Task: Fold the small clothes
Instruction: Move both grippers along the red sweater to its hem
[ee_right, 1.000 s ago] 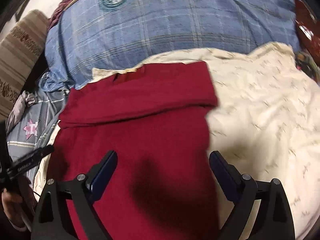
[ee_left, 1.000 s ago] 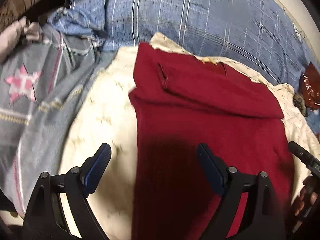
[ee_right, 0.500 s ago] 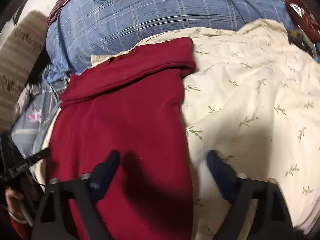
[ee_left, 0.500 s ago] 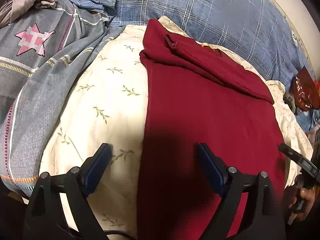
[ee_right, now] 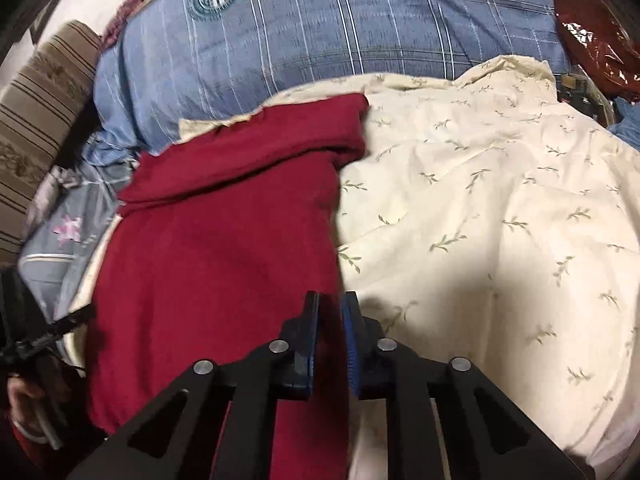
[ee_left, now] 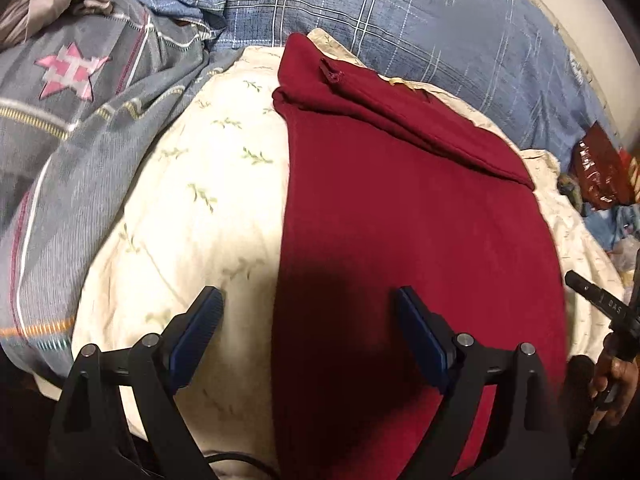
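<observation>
Left wrist view: the left gripper point(ee_left: 306, 336) hangs with fingers wide, straddling the left edge of the red garment point(ee_left: 400, 208), which lies flat on the cream floral quilt point(ee_left: 192, 208).

Right wrist view: the right gripper point(ee_right: 330, 338), wide a second ago, is closing; its fingers are narrow around the garment's right edge beside the quilt, probably starting a fold.
</observation>
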Motion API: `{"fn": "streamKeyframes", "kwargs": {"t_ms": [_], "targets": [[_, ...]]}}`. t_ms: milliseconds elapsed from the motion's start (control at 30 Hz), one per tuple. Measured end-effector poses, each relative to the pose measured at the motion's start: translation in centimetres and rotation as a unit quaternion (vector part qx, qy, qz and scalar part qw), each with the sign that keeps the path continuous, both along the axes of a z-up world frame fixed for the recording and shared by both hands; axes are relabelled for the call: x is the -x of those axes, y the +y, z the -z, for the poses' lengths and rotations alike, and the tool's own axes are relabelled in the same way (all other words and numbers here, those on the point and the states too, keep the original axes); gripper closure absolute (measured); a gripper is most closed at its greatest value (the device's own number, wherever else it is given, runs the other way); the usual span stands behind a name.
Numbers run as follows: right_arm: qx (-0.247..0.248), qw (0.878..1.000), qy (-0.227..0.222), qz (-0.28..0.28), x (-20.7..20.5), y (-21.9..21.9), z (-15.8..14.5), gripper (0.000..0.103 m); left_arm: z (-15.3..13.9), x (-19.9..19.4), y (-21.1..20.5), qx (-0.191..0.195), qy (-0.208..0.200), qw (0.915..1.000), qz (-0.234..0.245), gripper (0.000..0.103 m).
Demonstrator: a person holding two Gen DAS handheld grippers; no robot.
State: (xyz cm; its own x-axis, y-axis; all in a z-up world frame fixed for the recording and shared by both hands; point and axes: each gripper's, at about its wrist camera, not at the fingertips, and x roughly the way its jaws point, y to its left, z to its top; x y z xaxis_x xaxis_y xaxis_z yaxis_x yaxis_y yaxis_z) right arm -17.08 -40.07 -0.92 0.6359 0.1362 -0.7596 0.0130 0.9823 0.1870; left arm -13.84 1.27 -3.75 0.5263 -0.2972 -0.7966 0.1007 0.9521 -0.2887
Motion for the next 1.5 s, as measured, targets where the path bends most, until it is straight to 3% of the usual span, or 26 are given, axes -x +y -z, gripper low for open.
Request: {"fn": "streamKeyframes", "kwargs": {"t_ms": [67, 167, 400, 600, 933, 1067, 1300, 1367, 1400, 1467, 1500], "targets": [[-0.022, 0.999, 0.012, -0.022, 1.6, -0.2, -0.4, 0.041, 0.0, 0.6, 0.5, 0.023, 0.008, 0.9997, 0.004, 0.015], [-0.017, 0.998, 0.042, -0.041, 3.8, -0.2, 0.0, 0.038, 0.0, 1.6, 1.4, 0.054, 0.027, 0.9981, 0.011, 0.015], [-0.062, 0.989, 0.118, -0.063, 7.4, -0.5, 3.3, 0.038, 1.2, 4.9, 1.4, 0.029, 0.063, 0.9969, 0.037, 0.015], [-0.085, 0.984, 0.14, -0.071, 7.4, -0.1, 4.9, 0.041, 1.8, 6.2, 0.7, 0.034, 0.088, 0.9941, 0.053, 0.015], [-0.106, 0.979, 0.142, -0.097, 8.2, -0.5, 4.5, 0.076, 2.3, 6.2, -1.7, 0.049, 0.112, 0.9887, 0.087, 0.016], [-0.096, 0.979, 0.14, -0.109, 8.3, -0.2, 4.2, 0.073, 2.0, 6.2, -1.8, 0.052, 0.106, 0.9889, 0.09, 0.016], [-0.14, 0.973, 0.154, -0.1, 7.5, -0.2, 6.2, 0.073, 2.5, 6.0, -1.3, 0.056, 0.107, 0.9886, 0.09, 0.016], [-0.143, 0.972, 0.154, -0.104, 7.4, 0.0, 6.1, 0.073, 2.4, 6.1, -1.3, 0.053, 0.105, 0.9891, 0.089, 0.02], [-0.144, 0.972, 0.154, -0.108, 7.4, 0.0, 6.0, 0.074, 2.3, 6.2, -1.3, 0.044, 0.103, 0.99, 0.086, 0.028], [-0.137, 0.973, 0.15, -0.111, 7.5, 0.1, 5.9, 0.089, 2.1, 6.2, -1.4, 0.036, 0.098, 0.991, 0.083, 0.046], [-0.133, 0.974, 0.147, -0.112, 7.6, 0.2, 5.7, 0.09, 1.9, 6.3, -1.3, 0.034, 0.095, 0.9914, 0.083, 0.064]]}}
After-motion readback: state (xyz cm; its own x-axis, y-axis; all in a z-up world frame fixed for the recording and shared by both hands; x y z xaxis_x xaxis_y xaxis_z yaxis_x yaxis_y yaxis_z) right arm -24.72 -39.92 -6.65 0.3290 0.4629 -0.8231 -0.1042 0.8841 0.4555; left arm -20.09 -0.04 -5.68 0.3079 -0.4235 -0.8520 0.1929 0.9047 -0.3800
